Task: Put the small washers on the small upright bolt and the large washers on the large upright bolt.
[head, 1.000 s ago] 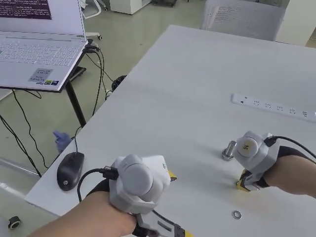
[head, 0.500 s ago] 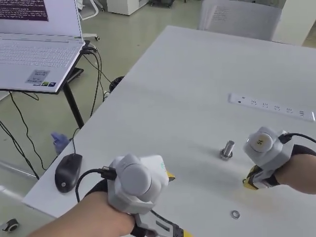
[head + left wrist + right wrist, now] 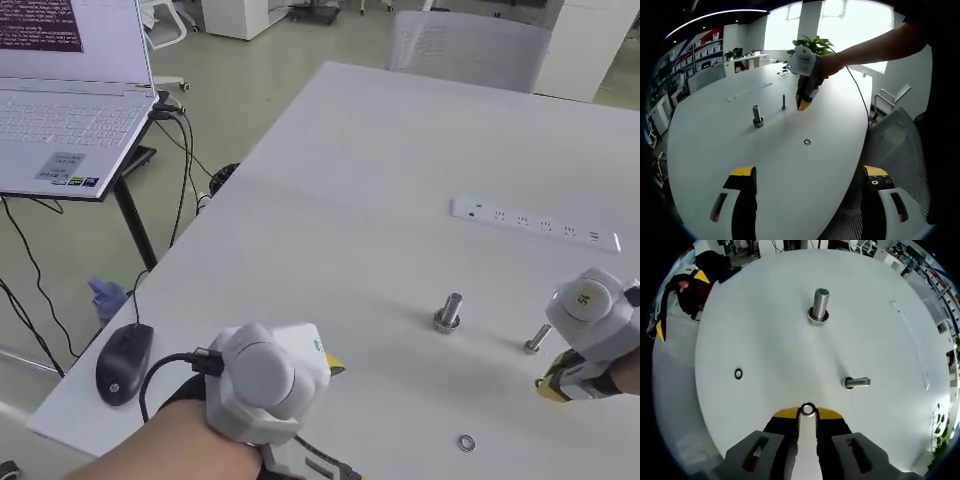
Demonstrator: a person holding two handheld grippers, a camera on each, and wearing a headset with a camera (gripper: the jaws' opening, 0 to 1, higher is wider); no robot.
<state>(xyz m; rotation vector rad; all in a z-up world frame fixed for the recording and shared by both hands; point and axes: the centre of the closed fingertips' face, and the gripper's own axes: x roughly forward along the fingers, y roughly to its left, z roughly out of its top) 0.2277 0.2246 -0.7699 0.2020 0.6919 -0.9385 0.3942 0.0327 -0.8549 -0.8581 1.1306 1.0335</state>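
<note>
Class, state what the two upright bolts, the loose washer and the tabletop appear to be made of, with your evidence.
Large bolt and small bolt: likely steel, bare grey metal with bright glints. Loose washer: probably the same, a thin silvery ring. Tabletop: smooth matte white, perhaps laminate; its core is hidden.

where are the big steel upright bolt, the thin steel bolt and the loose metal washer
big steel upright bolt (image 3: 449,310), head view, shaft
thin steel bolt (image 3: 537,340), head view, shaft
loose metal washer (image 3: 461,442), head view, rim

Head view: right gripper (image 3: 555,386) was cut off by edge at 4 o'clock, laptop (image 3: 60,120) at 10 o'clock. Washer (image 3: 808,409) in right gripper's tips looked too small to size (loose washer (image 3: 738,373) likewise).
</note>
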